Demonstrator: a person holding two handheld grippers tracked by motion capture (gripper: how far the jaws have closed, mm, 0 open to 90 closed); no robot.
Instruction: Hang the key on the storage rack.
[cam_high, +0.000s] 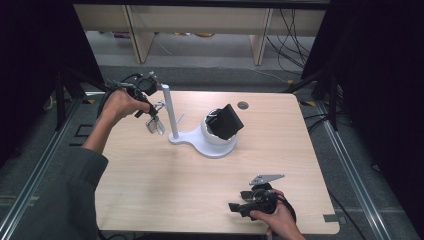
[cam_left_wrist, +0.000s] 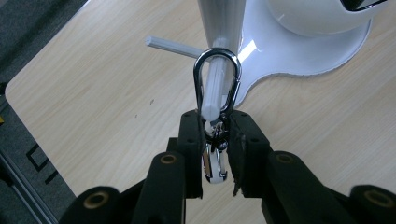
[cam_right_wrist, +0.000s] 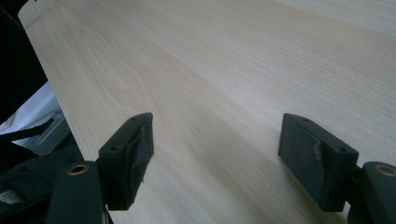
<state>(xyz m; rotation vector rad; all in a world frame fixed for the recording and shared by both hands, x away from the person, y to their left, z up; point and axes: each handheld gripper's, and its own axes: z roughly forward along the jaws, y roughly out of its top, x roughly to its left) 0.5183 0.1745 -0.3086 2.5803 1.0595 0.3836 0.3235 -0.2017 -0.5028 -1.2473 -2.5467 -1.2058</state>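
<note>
Chrome carabiner (cam_left_wrist: 217, 88) over white peg (cam_left_wrist: 212, 88)

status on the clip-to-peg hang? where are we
Done: left hand-held gripper has the metal carabiner clip clamped and up at the white stand. In hand: its loop sits around the stand's short peg. Left: release. Right hand-held gripper idles open over the table.

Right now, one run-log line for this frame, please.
left gripper: shut on carabiner, looped over stand peg | right gripper: open, empty, over table
</note>
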